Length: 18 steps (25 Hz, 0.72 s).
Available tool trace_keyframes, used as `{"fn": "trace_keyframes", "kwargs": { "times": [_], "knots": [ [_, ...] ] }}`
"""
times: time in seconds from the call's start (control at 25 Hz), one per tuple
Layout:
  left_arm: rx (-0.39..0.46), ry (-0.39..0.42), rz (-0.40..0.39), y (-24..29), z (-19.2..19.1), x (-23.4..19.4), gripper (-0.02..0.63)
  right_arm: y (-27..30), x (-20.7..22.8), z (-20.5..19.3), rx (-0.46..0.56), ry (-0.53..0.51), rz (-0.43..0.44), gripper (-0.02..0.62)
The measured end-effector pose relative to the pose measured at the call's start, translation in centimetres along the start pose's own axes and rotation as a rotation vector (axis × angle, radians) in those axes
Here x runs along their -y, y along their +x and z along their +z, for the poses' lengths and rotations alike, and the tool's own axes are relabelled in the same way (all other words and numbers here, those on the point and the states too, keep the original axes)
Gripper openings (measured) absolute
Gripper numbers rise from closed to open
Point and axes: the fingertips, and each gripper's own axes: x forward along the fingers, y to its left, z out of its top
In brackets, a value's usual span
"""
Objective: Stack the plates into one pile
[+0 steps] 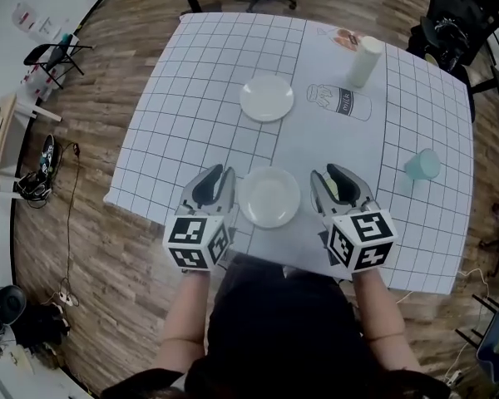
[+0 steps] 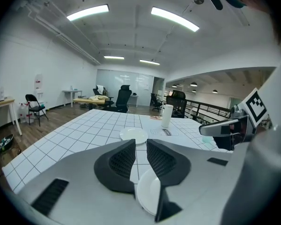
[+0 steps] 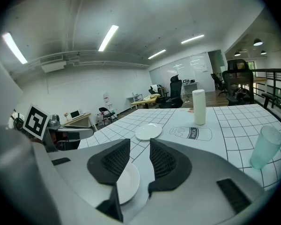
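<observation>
We see two plates, not stacked yet. The near plate [image 1: 269, 196] lies flat on the table [image 1: 191, 73], between the left gripper [image 1: 219, 173] and the right gripper [image 1: 333, 174]. The far plate [image 1: 266, 97] lies well apart, further up the table. Both grippers have their jaws only a little apart, with nothing between them. As far as we can see, neither gripper touches the plate's rim.

We think the risk is in the pickup. The rim is thin and low, so a narrow gap may push the plate away instead of taking it. A grip on one edge only could let the plate tilt and slip while it is carried.
</observation>
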Motion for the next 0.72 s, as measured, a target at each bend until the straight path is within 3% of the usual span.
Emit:
{"fn": "trace_keyframes", "kwargs": {
  "times": [0.28,0.72],
  "knots": [
    [-0.009,0.029,-0.09,4.2,2.0,-5.1,0.094,5.4,-0.7,2.3,0.002,0.009,-0.077,0.14],
    [-0.039,0.069,-0.222,9.0,3.4,-10.6,0.097,12.6,0.6,2.9,-0.052,0.036,-0.233,0.147]
  ]
}}
